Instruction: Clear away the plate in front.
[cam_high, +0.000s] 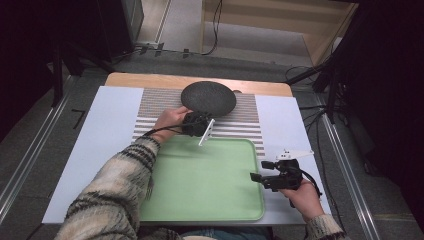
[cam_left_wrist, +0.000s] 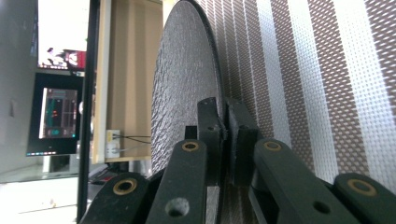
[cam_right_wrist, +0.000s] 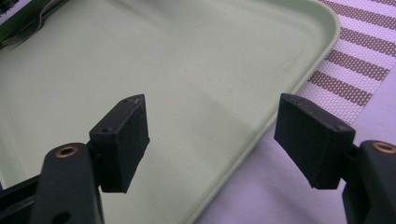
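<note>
A dark round textured plate (cam_high: 208, 97) lies on the striped mat (cam_high: 245, 122) at the back of the table. My left gripper (cam_high: 199, 116) is at its near rim, turned on its side. In the left gripper view the jaws (cam_left_wrist: 224, 116) are shut on the plate's thin rim (cam_left_wrist: 184, 79), one pad on each face. A light green tray (cam_high: 200, 175) sits in front of the mat with nothing on it. My right gripper (cam_high: 255, 176) hovers at the tray's right edge; its jaws (cam_right_wrist: 212, 126) stand wide open above the tray's rim (cam_right_wrist: 261, 135), holding nothing.
The brown and white striped mat (cam_left_wrist: 303, 70) lies on a pale sheet (cam_high: 110, 130) that covers the wooden table. Dark stands and cables flank the table on both sides. A lit screen (cam_left_wrist: 58, 112) stands far beyond the table.
</note>
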